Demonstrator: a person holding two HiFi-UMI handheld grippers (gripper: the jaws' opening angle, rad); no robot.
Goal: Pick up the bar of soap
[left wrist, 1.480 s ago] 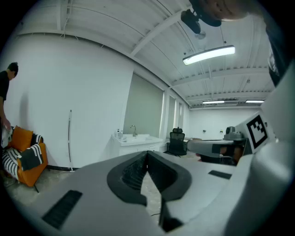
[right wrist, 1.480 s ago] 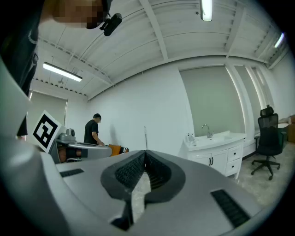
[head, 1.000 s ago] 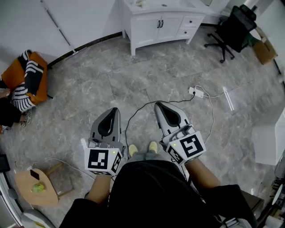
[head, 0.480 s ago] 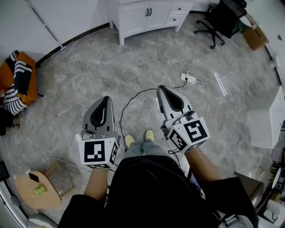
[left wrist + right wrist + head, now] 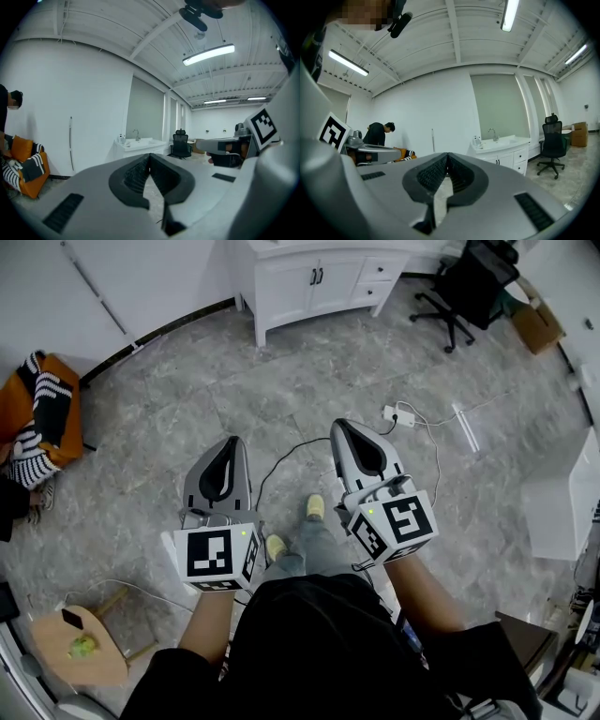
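Soap bar's spot couldn't be told from any view. Left gripper [image 5: 234, 441] and right gripper [image 5: 341, 425] were both clamped together, empty, above the grey stone floor [image 5: 187, 418], white vanity [image 5: 309, 277] beyond.

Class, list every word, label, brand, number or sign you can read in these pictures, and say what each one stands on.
No readable words or numbers appear in any view.
Left cube, on the left hand-held gripper: square black-and-white markers, patterns only, no letters.
Right cube, on the right hand-held gripper: the same, patterns only.
Cardboard box: any print is too small to read.
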